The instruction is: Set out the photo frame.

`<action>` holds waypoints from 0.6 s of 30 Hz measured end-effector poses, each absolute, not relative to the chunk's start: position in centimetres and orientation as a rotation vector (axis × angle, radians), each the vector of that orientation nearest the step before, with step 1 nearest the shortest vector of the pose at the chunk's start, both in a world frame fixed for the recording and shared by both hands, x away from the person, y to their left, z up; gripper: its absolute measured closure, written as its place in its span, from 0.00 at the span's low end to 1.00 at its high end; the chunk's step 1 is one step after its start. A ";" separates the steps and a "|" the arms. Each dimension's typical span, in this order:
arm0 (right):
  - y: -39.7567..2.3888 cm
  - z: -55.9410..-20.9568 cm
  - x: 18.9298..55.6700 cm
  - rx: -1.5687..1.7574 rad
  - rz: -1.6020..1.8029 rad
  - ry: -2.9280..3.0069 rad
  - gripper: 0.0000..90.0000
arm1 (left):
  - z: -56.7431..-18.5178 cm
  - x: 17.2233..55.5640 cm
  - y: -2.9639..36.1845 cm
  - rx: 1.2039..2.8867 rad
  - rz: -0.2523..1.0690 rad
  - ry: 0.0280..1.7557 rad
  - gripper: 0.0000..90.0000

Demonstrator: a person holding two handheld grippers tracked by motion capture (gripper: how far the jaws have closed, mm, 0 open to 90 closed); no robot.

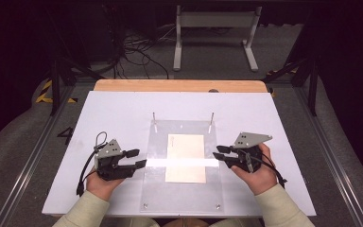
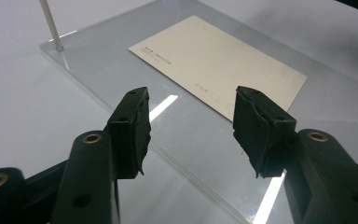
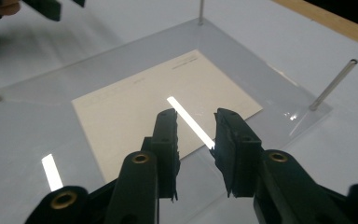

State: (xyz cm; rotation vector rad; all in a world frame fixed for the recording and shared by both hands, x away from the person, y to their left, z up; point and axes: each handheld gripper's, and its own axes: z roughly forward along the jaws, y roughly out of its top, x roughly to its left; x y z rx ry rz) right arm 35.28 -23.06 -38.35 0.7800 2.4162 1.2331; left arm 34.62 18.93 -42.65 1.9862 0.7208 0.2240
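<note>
Two sleeved forearms come in from the near edge of the desk (image 1: pixel 123 104), each hand wrapped around a gripper held low and roughly level, pointing inward at the other. The left gripper (image 1: pixel 138 158) has its jaws apart with nothing between them, tips just over the left edge of the clear acrylic plate (image 1: pixel 156 189). The right gripper (image 1: pixel 219 152) mirrors it at the plate's right edge, jaws parted more narrowly and empty. Between both sets of jaws, just beyond their tips, a cream card (image 1: pixel 185 156) lies flat on the plate. Farther off, two thin metal posts (image 1: pixel 155 122) stand upright at the plate's far corners.

Both grippers' fingers (image 2: pixel 130 126) apart, empty
</note>
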 end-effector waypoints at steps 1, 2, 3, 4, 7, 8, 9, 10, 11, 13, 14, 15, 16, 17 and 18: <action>-23.1 -38.3 35.8 0.796 1.233 2.405 0.76 | -42.7 34.5 19.0 1.983 0.226 0.716 0.51; -23.1 -38.2 36.3 0.808 1.232 2.391 0.77 | -42.7 34.4 19.1 1.985 0.233 0.716 0.50; -23.1 -38.1 36.7 0.815 1.236 2.379 0.77 | -42.8 34.2 19.1 1.983 0.234 0.718 0.50; -23.0 -38.0 37.2 0.817 1.244 2.367 0.77 | -42.8 34.2 19.1 1.988 0.237 0.716 0.50; -22.6 -37.7 38.6 0.841 1.249 2.346 0.78 | -43.1 34.1 19.3 1.987 0.230 0.731 0.49; -22.4 -37.6 39.3 0.847 1.244 2.332 0.77 | -43.1 34.1 19.3 1.988 0.231 0.737 0.49; -22.3 -37.5 39.8 0.848 1.229 2.320 0.78 | -43.2 34.1 19.3 1.990 0.237 0.735 0.49; -22.1 -37.5 40.3 0.864 1.212 2.320 0.79 | -43.2 34.1 19.3 1.991 0.238 0.739 0.49; -22.1 -37.5 40.9 0.879 1.193 2.314 0.80 | -43.2 34.1 19.4 1.995 0.246 0.732 0.49; -22.1 -37.6 42.1 0.907 1.151 2.286 0.80 | -43.3 33.9 19.4 1.999 0.250 0.732 0.49; -22.2 -37.8 42.7 0.932 1.138 2.277 0.80 | -43.3 33.9 19.4 2.000 0.248 0.736 0.49; -22.4 -37.9 43.3 0.949 1.140 2.258 0.80 | -43.3 33.8 19.4 2.001 0.245 0.735 0.49; -22.5 -38.1 43.8 0.983 1.146 2.249 0.78 | -43.3 33.8 19.5 2.003 0.254 0.730 0.49; -22.7 -38.4 44.4 1.008 1.148 2.244 0.78 | -43.3 33.7 19.5 2.003 0.252 0.729 0.49; -22.8 -38.5 44.8 1.019 1.150 2.242 0.78 | -43.3 33.6 19.5 2.004 0.257 0.730 0.49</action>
